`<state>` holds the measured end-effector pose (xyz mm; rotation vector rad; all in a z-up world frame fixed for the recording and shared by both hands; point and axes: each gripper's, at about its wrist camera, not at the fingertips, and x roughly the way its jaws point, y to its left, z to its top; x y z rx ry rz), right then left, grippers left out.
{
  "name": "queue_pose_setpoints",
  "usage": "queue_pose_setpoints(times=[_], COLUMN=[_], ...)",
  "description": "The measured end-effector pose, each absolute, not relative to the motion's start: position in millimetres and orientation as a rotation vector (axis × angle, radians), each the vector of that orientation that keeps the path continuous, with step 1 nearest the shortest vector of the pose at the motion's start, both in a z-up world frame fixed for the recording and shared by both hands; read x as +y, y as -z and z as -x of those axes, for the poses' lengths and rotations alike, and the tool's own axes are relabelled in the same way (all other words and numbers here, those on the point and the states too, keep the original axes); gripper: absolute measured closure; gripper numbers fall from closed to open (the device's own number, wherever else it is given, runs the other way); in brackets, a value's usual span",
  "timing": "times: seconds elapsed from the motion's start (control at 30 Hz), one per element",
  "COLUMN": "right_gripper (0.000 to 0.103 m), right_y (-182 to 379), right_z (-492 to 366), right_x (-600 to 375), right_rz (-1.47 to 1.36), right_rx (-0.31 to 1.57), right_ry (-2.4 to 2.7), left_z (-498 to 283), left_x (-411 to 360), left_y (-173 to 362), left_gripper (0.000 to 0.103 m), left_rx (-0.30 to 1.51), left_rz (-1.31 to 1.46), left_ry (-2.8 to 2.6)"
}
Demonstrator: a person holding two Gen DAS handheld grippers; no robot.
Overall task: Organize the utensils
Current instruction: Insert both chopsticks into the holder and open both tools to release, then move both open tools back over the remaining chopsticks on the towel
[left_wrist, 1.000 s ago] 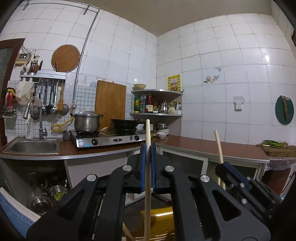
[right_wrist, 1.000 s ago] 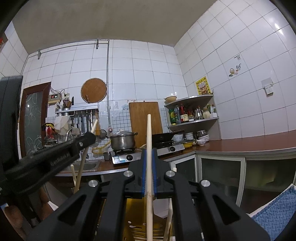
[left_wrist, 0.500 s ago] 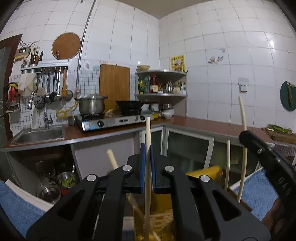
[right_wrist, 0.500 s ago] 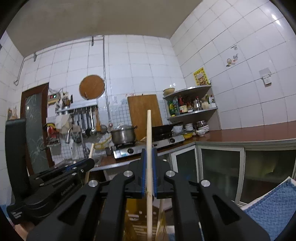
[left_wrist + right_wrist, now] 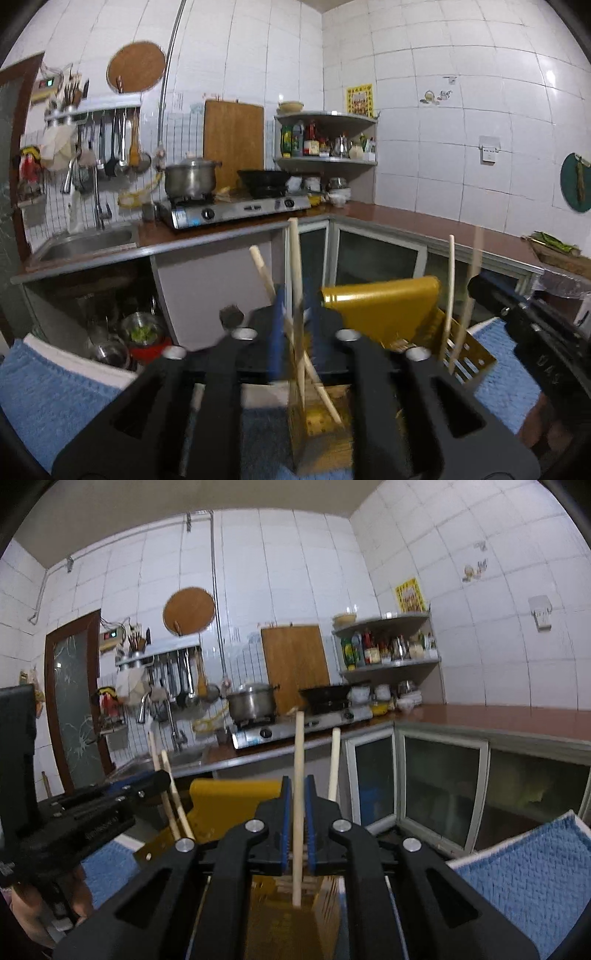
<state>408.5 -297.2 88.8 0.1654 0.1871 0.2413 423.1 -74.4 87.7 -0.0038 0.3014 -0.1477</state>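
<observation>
A yellow slotted utensil holder (image 5: 384, 314) stands on a blue towel (image 5: 55, 391) right below both grippers; it also shows in the right wrist view (image 5: 229, 797). My left gripper (image 5: 293, 328) has its jaws slightly apart around a pale wooden chopstick (image 5: 294, 258) that stands in the holder. A second chopstick (image 5: 260, 266) leans beside it. My right gripper (image 5: 296, 812) has its blue pads a little apart around another chopstick (image 5: 298, 760) whose lower end is in the holder. Two more chopsticks (image 5: 450, 280) stand in the holder's right side.
A brown L-shaped counter (image 5: 406, 218) carries a gas stove (image 5: 236, 210) with a steel pot (image 5: 190, 179) and a black wok (image 5: 264, 181). A sink (image 5: 85, 240) is at left. Bowls (image 5: 142, 328) sit under the counter.
Both grippers have dropped lower and tilted toward the holder. The chopsticks went down into it, and both pairs of jaws have eased apart from a tight grip.
</observation>
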Motion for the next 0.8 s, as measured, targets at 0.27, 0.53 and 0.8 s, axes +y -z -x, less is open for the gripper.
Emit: queue_pose_setpoints(times=[0.27,0.53,0.8], right_gripper=[0.053,0.043,0.041], right_y=[-104.6,-95.5,-64.7], right_z=[-360.8,-292.5,-234.7], right_x=[-300.1,-280.6,-260.1], right_rz=[-0.167,-0.113,-0.1], right_rx=[0.249,0.386,0.474], right_ry=[-0.181,-0.132,-0.131], left_z=[-369.2,-295.6,-244.7], left_x=[-45.1,-17.0,2.3], left_y=[-100.3,-99.5,-76.8], left_gripper=[0.023,0.005,0.005], left_rx=[0.349,0.403,0.47], left_rz=[0.02,-0.011,-0.001], left_ry=[0.096,0.054,0.018])
